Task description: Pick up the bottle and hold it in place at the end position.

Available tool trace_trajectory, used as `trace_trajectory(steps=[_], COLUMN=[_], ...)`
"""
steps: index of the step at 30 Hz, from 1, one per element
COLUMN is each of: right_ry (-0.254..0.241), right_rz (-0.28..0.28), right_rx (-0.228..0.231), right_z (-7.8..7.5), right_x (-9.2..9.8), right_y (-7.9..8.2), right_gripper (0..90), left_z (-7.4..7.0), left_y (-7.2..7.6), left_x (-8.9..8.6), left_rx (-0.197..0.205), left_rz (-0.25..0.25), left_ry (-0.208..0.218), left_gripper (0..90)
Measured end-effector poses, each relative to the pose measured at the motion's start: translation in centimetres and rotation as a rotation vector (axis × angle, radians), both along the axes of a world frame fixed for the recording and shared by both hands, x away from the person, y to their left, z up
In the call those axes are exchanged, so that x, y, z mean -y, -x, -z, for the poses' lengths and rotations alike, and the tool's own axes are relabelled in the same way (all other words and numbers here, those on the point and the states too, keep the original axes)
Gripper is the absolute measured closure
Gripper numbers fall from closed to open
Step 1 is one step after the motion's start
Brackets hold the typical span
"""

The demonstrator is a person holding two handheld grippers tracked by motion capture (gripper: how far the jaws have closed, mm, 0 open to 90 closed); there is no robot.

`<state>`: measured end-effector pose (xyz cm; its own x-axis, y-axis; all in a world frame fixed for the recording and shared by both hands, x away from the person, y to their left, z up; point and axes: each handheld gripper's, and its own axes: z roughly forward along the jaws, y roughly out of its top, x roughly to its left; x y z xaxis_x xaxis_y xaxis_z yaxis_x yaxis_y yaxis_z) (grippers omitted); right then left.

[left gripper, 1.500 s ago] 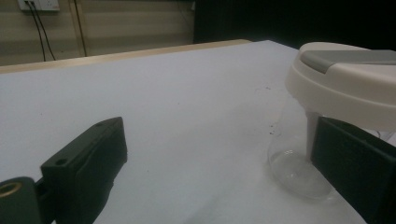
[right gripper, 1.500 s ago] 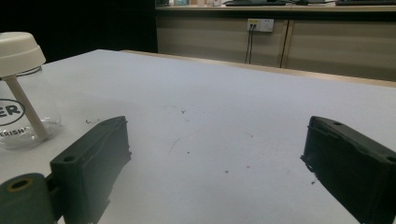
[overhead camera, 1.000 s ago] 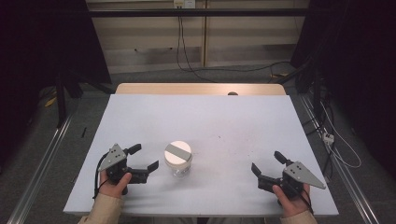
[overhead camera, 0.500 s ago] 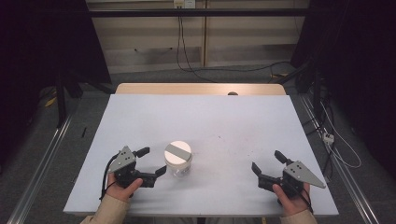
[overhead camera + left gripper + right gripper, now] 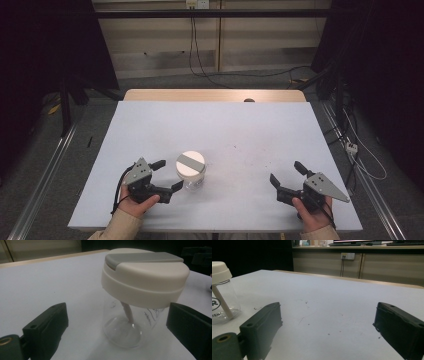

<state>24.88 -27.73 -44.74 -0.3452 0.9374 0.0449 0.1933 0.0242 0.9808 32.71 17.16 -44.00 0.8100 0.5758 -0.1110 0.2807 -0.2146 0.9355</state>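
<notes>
**A:** What are we looking at on the white table top (image 5: 260,135)?

**B:** A small clear jar with a wide cream screw-on lid and a grey strip across its top (image 5: 190,171) is standing upright toward the near left part of the table. Through the wall a pale stick-like piece is showing, leaning inside; I cannot tell what it is. Otherwise the jar is looking empty.

**A:** How is it going to handle?

**B:** I am judging it light and rigid, so it is likely to tip or skid if pushed on one side. The clear wall is looking smooth, probably slippery, and whether it is glass or plastic I cannot say, so gentle pressure is wise. The body below the lid is narrower than the lid, and I am thinking that is the place to grip, low enough to keep it steady.

**A:** Where is it sitting relative to the jaws?

**B:** The left gripper (image 5: 166,177) is sitting with its jaws spread wide, and in the left gripper view the jar (image 5: 140,295) is standing between them, nearer the right-hand one, touching neither as far as I can see.

**A:** And the other hand?

**B:** The right gripper (image 5: 287,173) is resting well apart to the right, jaws also spread, holding nothing.
</notes>
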Motion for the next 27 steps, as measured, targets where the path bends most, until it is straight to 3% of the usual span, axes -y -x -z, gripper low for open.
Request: trace_trajectory(steps=[14, 16, 27], right_ry=[0.000, -0.002, -0.001], right_rz=[0.008, 0.009, 0.010], right_rx=[0.000, 0.000, -0.001], right_z=[0.0, 0.0, 0.0], right_x=[0.3, 0.3, 0.3], right_y=[0.0, 0.0, 0.1], right_gripper=[7.0, 7.0, 7.0], left_z=[0.2, 0.3, 0.6], left_y=[0.1, 0.1, -0.3], left_x=[1.2, 1.7, 4.3], left_rx=[-0.017, -0.013, -0.032], left_rz=[0.028, 0.013, -0.014], left_ry=[-0.020, -0.045, -0.068], left_gripper=[3.5, 3.5, 3.7])
